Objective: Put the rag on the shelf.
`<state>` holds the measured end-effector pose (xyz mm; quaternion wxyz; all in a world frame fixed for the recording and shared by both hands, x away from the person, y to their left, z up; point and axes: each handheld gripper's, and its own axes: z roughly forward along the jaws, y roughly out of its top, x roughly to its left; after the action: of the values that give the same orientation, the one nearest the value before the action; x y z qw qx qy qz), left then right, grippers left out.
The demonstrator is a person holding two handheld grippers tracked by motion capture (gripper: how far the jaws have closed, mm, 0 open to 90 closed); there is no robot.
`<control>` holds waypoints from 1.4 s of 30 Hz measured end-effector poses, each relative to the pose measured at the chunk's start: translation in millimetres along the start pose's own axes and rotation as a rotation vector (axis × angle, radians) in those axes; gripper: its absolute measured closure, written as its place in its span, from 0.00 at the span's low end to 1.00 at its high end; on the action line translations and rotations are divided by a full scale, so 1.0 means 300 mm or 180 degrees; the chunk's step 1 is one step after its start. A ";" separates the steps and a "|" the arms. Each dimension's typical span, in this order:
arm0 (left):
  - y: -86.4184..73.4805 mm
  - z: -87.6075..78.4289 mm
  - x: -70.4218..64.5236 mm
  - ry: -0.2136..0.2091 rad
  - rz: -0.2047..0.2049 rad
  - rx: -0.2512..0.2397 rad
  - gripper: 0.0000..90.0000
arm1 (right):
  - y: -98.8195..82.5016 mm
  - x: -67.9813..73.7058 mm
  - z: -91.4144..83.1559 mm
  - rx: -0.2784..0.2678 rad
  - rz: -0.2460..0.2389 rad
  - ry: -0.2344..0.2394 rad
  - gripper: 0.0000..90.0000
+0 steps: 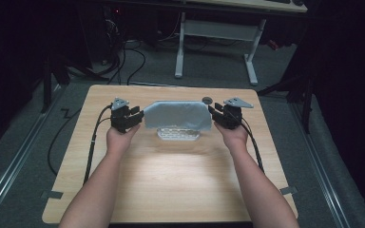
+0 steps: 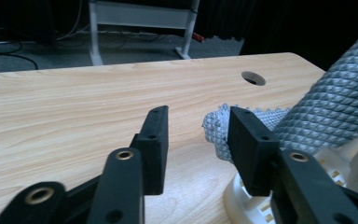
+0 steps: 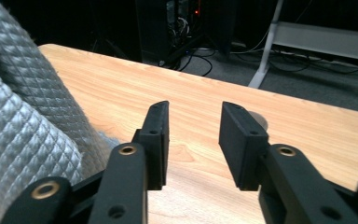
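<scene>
A grey quilted cloth [image 1: 178,115] lies draped over a white slotted plastic tray [image 1: 178,135] at the middle of the wooden table [image 1: 171,180]. My left gripper [image 1: 137,115] is at the cloth's left end and stands open. In the left gripper view a cloth corner [image 2: 216,127] lies just beside the right jaw, outside the gap of the left gripper [image 2: 198,125], and the tray's rim [image 2: 244,200] shows below. My right gripper [image 1: 216,114] is at the cloth's right end, also open. In the right gripper view nothing sits between the jaws of the right gripper [image 3: 193,126], and the cloth [image 3: 23,121] hangs to its left.
A round cable hole [image 1: 207,99] is in the table just behind the cloth's right end. A white desk frame [image 1: 216,33] and cables stand on the floor beyond the far edge. The near half of the tabletop holds the person's forearms.
</scene>
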<state>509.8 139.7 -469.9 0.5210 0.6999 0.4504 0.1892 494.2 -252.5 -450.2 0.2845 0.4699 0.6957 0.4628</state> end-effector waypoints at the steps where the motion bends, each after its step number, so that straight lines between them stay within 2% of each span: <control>1: 0.002 -0.007 0.002 0.0020 -0.0003 -0.0016 0.62 | 0.003 -0.003 -0.005 -0.0005 -0.0008 -0.0006 0.67; 7: 0.014 -0.040 0.011 0.0075 0.0049 0.0002 0.58 | 0.019 -0.014 -0.038 -0.0035 -0.0036 -0.0065 0.61; 15: 0.026 -0.074 0.021 0.0110 0.0057 -0.0032 0.55 | 0.031 -0.030 -0.081 -0.0048 -0.0047 -0.0152 0.57; 21: 0.023 -0.100 0.037 0.0132 0.0002 -0.0054 0.55 | 0.035 -0.041 -0.108 -0.0030 -0.0072 -0.0186 0.56; 25: 0.027 -0.095 0.040 0.0122 -0.0033 -0.0080 0.55 | 0.036 -0.045 -0.110 -0.0033 -0.0089 -0.0196 0.56; 30: 0.024 -0.060 0.025 0.0082 0.0014 -0.0027 0.55 | 0.032 -0.037 -0.100 -0.0010 -0.0089 -0.0192 0.56; 35: 0.019 -0.040 0.023 0.0080 -0.0053 -0.0057 0.56 | 0.024 -0.027 -0.085 0.0032 -0.0123 -0.0188 0.56; 38: 0.024 -0.055 0.045 0.0110 -0.0140 -0.0087 0.56 | 0.024 -0.024 -0.087 0.0031 -0.0128 -0.0180 0.56; 42: 0.044 -0.090 0.070 0.0112 -0.0277 -0.0231 0.54 | 0.027 -0.025 -0.093 0.0033 -0.0144 -0.0192 0.56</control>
<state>506.6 171.5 -451.9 0.5457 0.6569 0.4824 0.1950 477.1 -268.7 -431.7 0.3133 0.4694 0.6997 0.4382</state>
